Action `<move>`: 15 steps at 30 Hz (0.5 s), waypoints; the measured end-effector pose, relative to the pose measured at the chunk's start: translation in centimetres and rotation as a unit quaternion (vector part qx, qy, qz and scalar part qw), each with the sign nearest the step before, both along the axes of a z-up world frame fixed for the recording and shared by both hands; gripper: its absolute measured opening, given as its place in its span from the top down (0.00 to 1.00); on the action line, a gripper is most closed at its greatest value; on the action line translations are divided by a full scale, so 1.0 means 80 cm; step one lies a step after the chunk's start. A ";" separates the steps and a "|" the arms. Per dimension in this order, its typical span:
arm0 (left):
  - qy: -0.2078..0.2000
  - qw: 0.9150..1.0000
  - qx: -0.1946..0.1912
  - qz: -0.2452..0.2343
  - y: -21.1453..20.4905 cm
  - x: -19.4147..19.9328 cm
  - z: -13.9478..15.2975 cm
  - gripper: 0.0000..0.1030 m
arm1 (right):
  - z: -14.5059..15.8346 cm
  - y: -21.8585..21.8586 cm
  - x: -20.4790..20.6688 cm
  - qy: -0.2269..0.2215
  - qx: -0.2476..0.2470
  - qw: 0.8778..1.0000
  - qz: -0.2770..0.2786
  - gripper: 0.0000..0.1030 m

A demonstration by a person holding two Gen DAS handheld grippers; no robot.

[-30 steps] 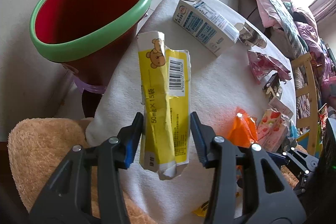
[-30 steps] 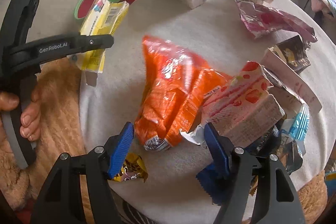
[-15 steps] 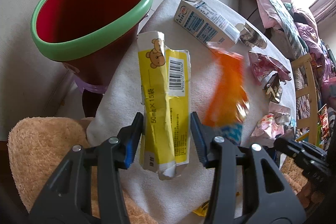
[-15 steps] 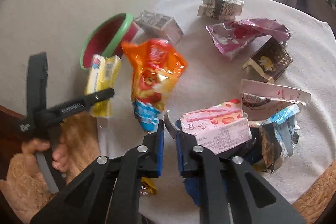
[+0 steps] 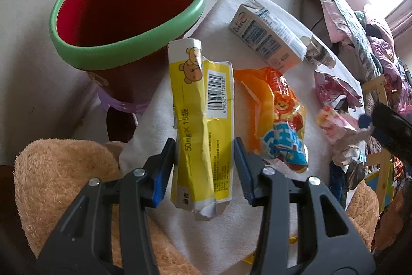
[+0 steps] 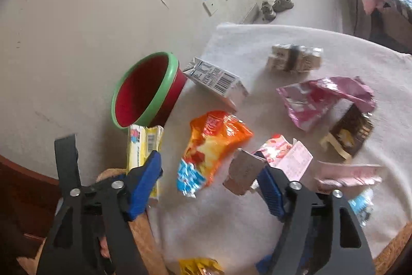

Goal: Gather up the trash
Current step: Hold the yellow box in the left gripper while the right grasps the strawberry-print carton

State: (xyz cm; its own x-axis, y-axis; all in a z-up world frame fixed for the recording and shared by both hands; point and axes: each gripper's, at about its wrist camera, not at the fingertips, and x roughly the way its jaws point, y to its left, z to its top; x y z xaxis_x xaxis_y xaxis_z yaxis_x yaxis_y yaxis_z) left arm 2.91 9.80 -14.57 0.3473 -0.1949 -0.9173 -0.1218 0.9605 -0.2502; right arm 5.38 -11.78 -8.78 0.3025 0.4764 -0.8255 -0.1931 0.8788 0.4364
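Cloth [image 6: 322, 43] littered w/ wrappers, bin [image 5: 123, 14] at its edge.
L gripper [image 5: 203, 164] clamped yellow pack [image 5: 200, 120]; R gripper [image 6: 213, 184] just opened, empty.

1. The bin [image 5: 123, 17] at upper left of the left wrist view is red inside with a green rim.
2. The flattened box [image 5: 203, 117] at frame centre is yellow with a white end, brown cartoon bears and a black barcode.
3. The snack bag [image 5: 278, 115] right of centre is orange with a blue patch.
4. The milk carton [image 5: 267, 35] at upper right is white with blue print.
5. The wrapper [image 6: 324, 97] at right of the right wrist view is pink.
6. The cloth [image 6: 257, 48] is white.
7. The gripper pads [image 6: 144, 179] are blue on black arms.
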 end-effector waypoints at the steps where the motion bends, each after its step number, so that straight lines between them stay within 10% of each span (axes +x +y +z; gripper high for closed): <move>1: -0.001 1.000 -0.001 0.000 0.001 -0.001 0.001 0.57 | -0.002 0.002 0.003 0.002 -0.008 1.000 -0.002 0.30; 5: -0.003 1.000 0.001 0.005 0.009 -0.004 0.004 0.57 | -0.006 -0.021 -0.002 0.000 0.051 0.999 -0.014 0.28; 15: 0.003 1.000 -0.003 -0.001 0.004 -0.004 -0.003 0.57 | -0.038 -0.073 -0.017 0.035 0.009 0.998 -0.057 0.28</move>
State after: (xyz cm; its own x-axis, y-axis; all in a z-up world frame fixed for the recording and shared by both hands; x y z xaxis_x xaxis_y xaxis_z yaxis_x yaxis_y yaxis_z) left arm 2.62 10.16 -14.77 0.3411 -0.2016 -0.9181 -0.1223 0.9589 -0.2561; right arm 4.01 -17.62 -11.84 0.2977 0.4568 -0.8383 -0.0603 0.8853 0.4610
